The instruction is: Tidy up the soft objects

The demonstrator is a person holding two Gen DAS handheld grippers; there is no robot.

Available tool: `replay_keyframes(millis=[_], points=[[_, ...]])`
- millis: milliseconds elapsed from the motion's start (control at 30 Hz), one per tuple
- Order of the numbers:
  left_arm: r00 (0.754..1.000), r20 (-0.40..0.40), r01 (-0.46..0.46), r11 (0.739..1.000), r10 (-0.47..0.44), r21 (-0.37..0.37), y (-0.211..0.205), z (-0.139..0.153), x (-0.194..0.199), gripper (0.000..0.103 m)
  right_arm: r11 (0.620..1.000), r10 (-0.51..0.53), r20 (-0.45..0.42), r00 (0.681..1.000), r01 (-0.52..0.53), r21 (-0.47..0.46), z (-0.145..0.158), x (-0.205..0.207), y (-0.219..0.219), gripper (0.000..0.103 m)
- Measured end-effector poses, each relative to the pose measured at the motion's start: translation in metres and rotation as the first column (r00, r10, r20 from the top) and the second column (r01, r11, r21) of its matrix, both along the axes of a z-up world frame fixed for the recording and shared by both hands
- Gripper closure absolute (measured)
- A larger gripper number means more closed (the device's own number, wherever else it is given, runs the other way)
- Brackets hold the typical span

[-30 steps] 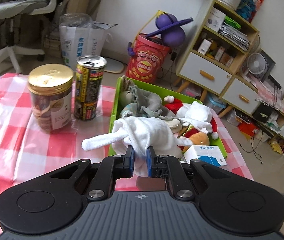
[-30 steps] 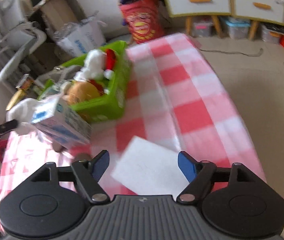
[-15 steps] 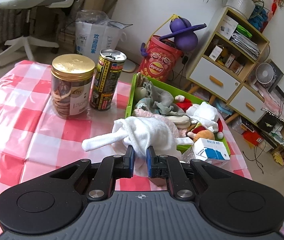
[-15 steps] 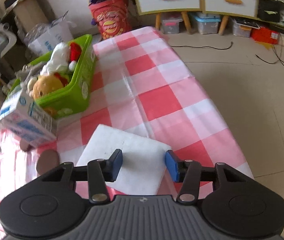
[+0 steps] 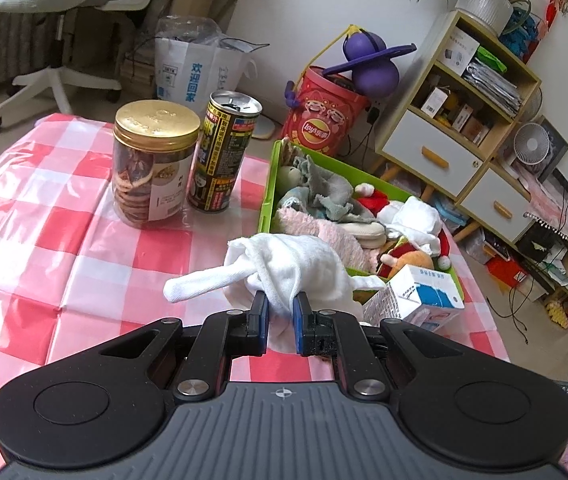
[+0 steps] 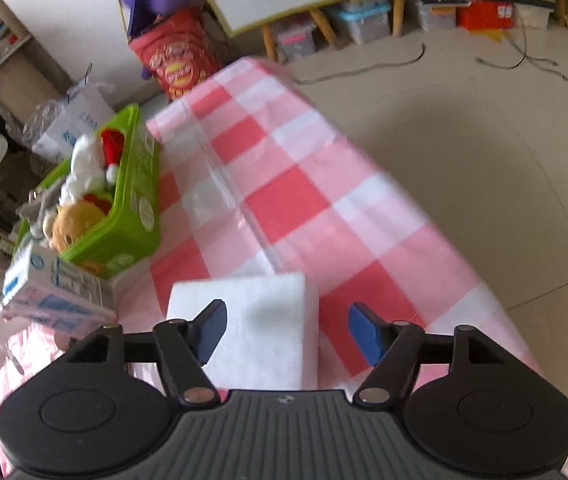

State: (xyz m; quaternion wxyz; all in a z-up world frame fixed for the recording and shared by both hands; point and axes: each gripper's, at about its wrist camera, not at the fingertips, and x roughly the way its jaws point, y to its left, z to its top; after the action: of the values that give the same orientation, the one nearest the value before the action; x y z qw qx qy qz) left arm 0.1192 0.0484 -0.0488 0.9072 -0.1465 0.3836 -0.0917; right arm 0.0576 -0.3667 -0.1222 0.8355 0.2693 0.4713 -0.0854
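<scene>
Since half a second ago my right gripper point(image 6: 288, 334) has spread wide over the white foam pad point(image 6: 251, 320), bottom centre. My left gripper point(image 5: 280, 322) still pinches the white cloth point(image 5: 284, 268) short of the green bin point(image 5: 267, 196), so binning remains.

Carton point(image 5: 416, 296) and full basket point(image 5: 267, 188) block ahead; bare tablecloth point(image 5: 95, 256) leftward.

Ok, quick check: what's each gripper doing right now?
Left gripper: shut on the bunched white cloth.
Right gripper: open, empty, over the flat white foam pad.
</scene>
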Motion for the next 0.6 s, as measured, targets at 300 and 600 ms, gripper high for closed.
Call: replay_keyframes(millis=[300,600], points=[[1.000,0.021,-0.018,1.000,0.018,0.011,0.004,0.003,-0.003,0.094,0.996,0.053,0.048,0.997,-0.056,0.063,0.001,0.002,0.011,0.092],[0.999,0.052,0.006,1.000,-0.007,0.017,-0.004,0.014,0.024,0.094,0.992,0.030,0.203,0.979,-0.055,0.117,0.068,0.046,0.014,0.092]])
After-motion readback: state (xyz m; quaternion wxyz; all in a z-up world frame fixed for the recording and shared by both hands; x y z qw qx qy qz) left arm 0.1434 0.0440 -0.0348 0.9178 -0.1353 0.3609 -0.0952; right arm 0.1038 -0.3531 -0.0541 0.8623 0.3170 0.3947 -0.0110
